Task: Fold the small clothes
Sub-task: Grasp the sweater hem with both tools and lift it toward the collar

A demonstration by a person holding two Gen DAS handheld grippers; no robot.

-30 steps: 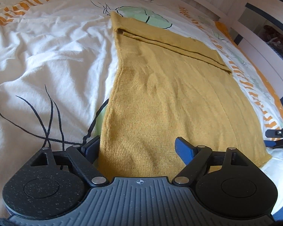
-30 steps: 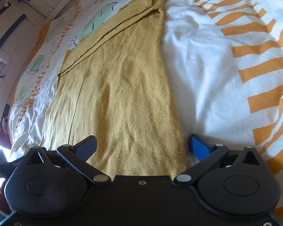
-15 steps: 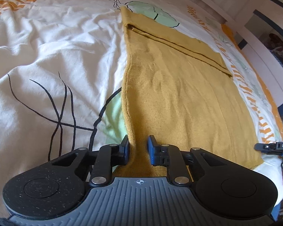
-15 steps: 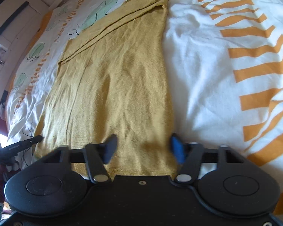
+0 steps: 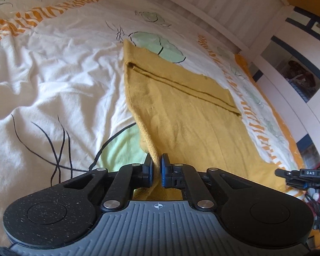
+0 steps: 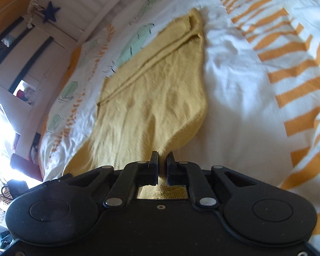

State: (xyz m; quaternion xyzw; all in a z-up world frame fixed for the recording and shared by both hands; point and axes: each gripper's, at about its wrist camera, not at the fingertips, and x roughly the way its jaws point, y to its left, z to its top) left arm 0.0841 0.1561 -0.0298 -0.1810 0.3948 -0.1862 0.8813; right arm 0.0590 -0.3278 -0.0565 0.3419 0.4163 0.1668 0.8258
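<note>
- Mustard-yellow knit garment (image 5: 187, 115) is spread out on the bed, on top of a white duvet (image 5: 42, 81) printed with orange stripes and green leaves. Far end is already doubled over into a band with a dark seam line running across it.
- Left gripper (image 5: 157, 166) is clenched on the near left corner of the knit; you can see the fabric bunched into a ridge going right between its pads.
- Right gripper (image 6: 162, 164) is doing the same on the near right corner, fabric pinched between the jaws and tented up off the duvet.
- So my read: both near corners are grabbed, and this is the start of the lift-and-fold step.
- Next move probably needs both hands to rise together and carry the near edge toward the far folded band, keeping the hem taut and level so it lands square.
- Cloth looks thin and floppy, ribbed knit, some soft wrinkles through the middle. Likely to sag between the two grips.
- Right-side view is a bit blurry, so fine detail is hard to call.
</note>
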